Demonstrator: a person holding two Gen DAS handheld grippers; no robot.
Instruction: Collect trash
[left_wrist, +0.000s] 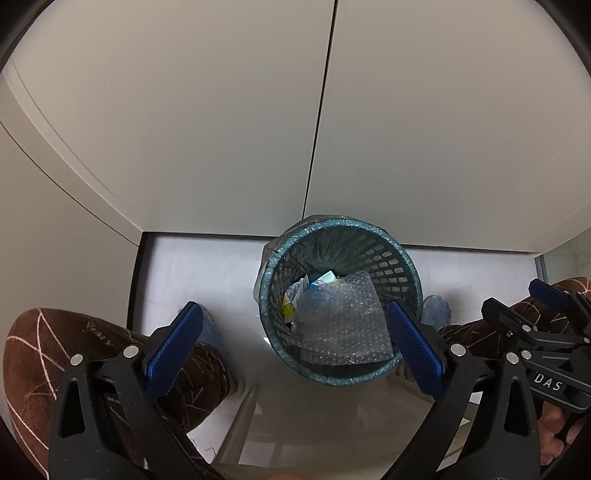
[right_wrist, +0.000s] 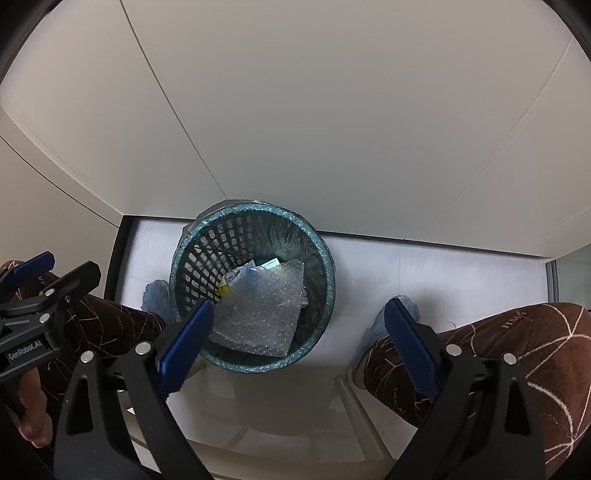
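Observation:
A round teal mesh waste basket (left_wrist: 399, 258) with a thin plastic liner stands on the white floor against the wall; it also shows in the right wrist view (right_wrist: 207, 258). Inside lie a sheet of bubble wrap (left_wrist: 343, 325) (right_wrist: 262, 317) and crumpled paper and wrappers (left_wrist: 295, 295) (right_wrist: 236, 277). My left gripper (left_wrist: 295, 347) is open and empty, held above the basket's near rim. My right gripper (right_wrist: 299, 343) is open and empty, above the basket's near right side. Each gripper shows in the other's view: the right one (left_wrist: 546, 314), the left one (right_wrist: 33, 280).
The person's legs in brown patterned trousers (left_wrist: 48, 362) (right_wrist: 517, 362) stand either side of the basket, feet in blue shoe covers (left_wrist: 436, 310) (right_wrist: 157, 295). A beige panelled wall (left_wrist: 221, 110) rises behind. A dark skirting strip (left_wrist: 135, 280) runs along the left.

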